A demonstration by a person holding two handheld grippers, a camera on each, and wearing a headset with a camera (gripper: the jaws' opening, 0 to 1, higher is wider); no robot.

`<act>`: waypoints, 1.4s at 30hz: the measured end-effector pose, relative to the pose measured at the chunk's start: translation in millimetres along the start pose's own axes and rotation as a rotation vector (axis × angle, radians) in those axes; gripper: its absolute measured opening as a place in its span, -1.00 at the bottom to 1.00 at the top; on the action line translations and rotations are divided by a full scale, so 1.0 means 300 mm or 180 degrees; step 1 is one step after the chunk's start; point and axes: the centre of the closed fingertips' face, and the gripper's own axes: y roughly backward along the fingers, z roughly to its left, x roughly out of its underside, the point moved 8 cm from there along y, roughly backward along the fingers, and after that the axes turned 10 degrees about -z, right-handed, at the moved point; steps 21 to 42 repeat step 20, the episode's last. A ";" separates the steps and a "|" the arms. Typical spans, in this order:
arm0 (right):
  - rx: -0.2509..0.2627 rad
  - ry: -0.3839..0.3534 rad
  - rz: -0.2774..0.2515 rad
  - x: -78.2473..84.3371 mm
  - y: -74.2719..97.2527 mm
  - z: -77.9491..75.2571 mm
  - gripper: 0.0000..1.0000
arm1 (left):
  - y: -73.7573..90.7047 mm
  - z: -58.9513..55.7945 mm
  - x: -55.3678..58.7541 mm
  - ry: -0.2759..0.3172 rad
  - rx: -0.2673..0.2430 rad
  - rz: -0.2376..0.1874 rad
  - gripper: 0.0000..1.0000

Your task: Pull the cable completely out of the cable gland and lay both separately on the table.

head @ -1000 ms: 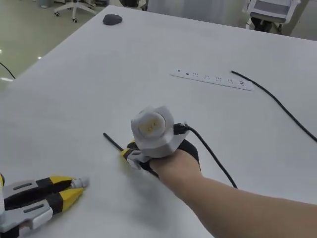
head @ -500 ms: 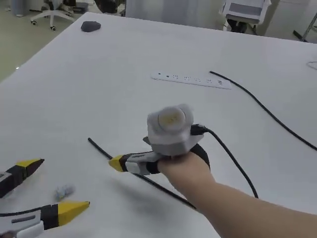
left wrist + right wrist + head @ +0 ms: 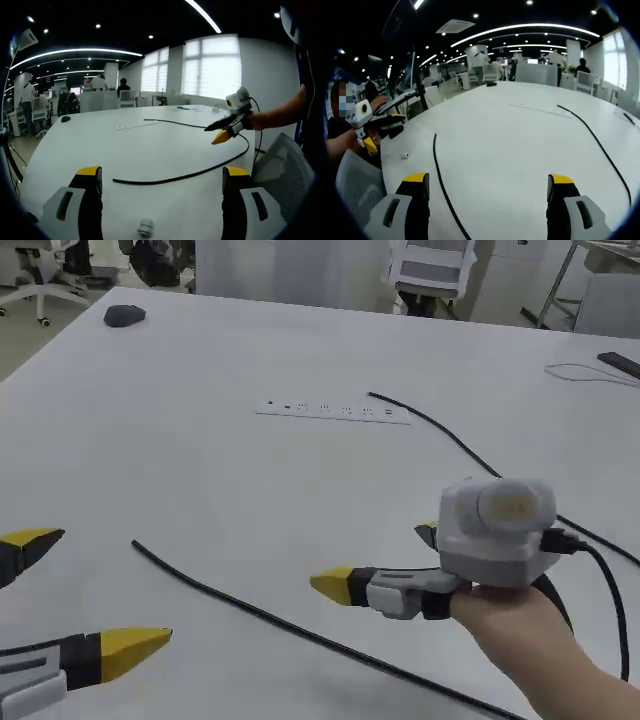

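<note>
The black cable point(image 3: 300, 632) lies loose on the white table point(image 3: 250, 480), running from centre left toward the bottom right. My right gripper point(image 3: 380, 560) hovers open just above and beyond it, with nothing between its jaws. At the bottom left my left gripper point(image 3: 80, 590) is open too. In the left gripper view the small grey cable gland point(image 3: 145, 227) sits on the table between the open jaws of the left gripper point(image 3: 162, 172), with the cable point(image 3: 190, 174) beyond it. The right gripper view shows the cable point(image 3: 440, 175) and the gland point(image 3: 405, 156) lying apart.
A white power strip point(image 3: 330, 410) lies mid-table, its black cord point(image 3: 450, 440) trailing off to the right. A dark mouse-like object point(image 3: 125, 315) sits at the far left corner. Office chairs point(image 3: 430, 265) stand past the table's far edge.
The left gripper opened and left the gland on the table. The right gripper drew the cable rightward, let it go and moved off to the right. The head camera panned right.
</note>
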 end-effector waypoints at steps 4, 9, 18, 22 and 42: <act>0.0331 -0.0155 0.0041 0.027 0.143 -0.070 0.98 | -0.031 -0.011 -0.018 -0.0094 -0.0019 0.0147 0.99; 0.0666 -0.0076 0.0423 0.075 0.284 -0.126 0.98 | -0.078 -0.040 -0.002 -0.0207 0.0069 0.0417 0.99; 0.0669 -0.0085 0.0637 0.098 0.361 -0.120 0.98 | -0.108 -0.065 0.020 -0.0091 0.0156 0.0620 0.99; 0.0650 -0.0092 0.0654 0.101 0.355 -0.112 0.98 | -0.107 -0.069 0.024 -0.0073 0.0190 0.0672 0.99; 0.0650 -0.0092 0.0654 0.101 0.355 -0.112 0.98 | -0.107 -0.069 0.024 -0.0073 0.0190 0.0672 0.99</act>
